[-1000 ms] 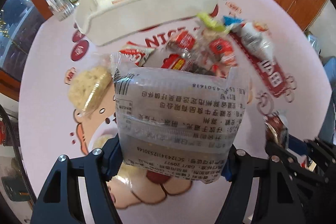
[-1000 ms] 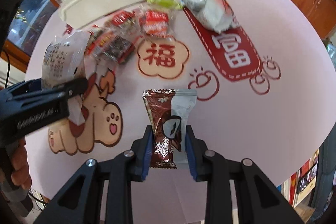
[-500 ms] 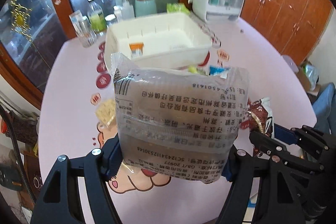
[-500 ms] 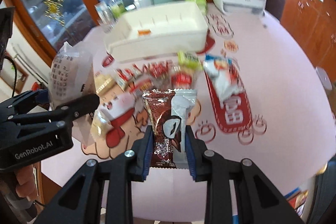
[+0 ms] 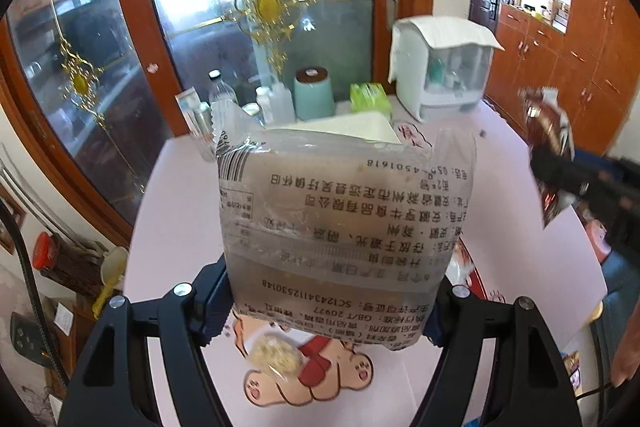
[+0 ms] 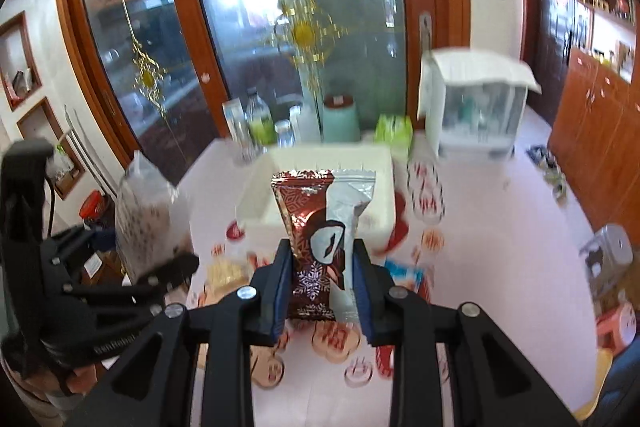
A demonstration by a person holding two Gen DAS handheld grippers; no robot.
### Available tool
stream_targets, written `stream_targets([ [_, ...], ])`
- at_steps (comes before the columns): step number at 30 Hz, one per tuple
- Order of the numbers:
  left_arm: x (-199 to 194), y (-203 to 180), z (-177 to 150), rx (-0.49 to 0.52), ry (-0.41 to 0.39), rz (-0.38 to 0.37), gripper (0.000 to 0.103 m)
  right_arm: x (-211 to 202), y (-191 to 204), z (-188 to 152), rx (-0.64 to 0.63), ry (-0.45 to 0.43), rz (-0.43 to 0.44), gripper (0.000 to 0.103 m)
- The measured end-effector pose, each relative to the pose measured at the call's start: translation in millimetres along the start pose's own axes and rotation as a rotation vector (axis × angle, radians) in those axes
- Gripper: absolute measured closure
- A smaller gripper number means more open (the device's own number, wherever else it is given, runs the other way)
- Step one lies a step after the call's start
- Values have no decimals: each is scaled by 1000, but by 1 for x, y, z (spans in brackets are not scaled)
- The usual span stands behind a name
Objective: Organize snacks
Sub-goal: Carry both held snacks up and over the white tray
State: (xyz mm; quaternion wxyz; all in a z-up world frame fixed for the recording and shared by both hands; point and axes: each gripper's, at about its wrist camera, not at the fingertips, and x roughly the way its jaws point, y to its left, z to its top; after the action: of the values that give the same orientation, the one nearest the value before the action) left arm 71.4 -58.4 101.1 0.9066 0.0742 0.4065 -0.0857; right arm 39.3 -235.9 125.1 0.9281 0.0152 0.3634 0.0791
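My left gripper (image 5: 324,307) is shut on a clear snack bag with printed text (image 5: 340,223), held high above the pink table (image 5: 180,195). The bag hides most of the white bin (image 5: 344,127) behind it. My right gripper (image 6: 322,291) is shut on a red and silver snack packet (image 6: 320,231), held upright in front of the white bin (image 6: 320,187). The left gripper with its bag (image 6: 148,219) shows at the left of the right wrist view. The right gripper's packet (image 5: 548,147) shows at the right of the left wrist view.
Bottles and a green cup (image 5: 314,95) stand at the table's far edge beside a white box appliance (image 5: 444,75). A round yellow snack (image 5: 276,355) lies on the cartoon mat. Loose snacks (image 6: 404,271) lie below the bin. Glass doors stand behind.
Both grippers have lifted and tilted up with their snacks. The views now look across the table toward the glass doors instead of down on the snack pile.
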Motion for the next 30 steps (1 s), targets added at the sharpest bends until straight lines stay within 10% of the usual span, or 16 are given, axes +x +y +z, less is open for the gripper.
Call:
stream_targets([
  [14,31,12,99,-9,-58,29,29,37,-10,109,-10,-45,-32,75],
  [30,218,41,121,-53,142,2,29,224,-26,125,73,197,-25,74],
])
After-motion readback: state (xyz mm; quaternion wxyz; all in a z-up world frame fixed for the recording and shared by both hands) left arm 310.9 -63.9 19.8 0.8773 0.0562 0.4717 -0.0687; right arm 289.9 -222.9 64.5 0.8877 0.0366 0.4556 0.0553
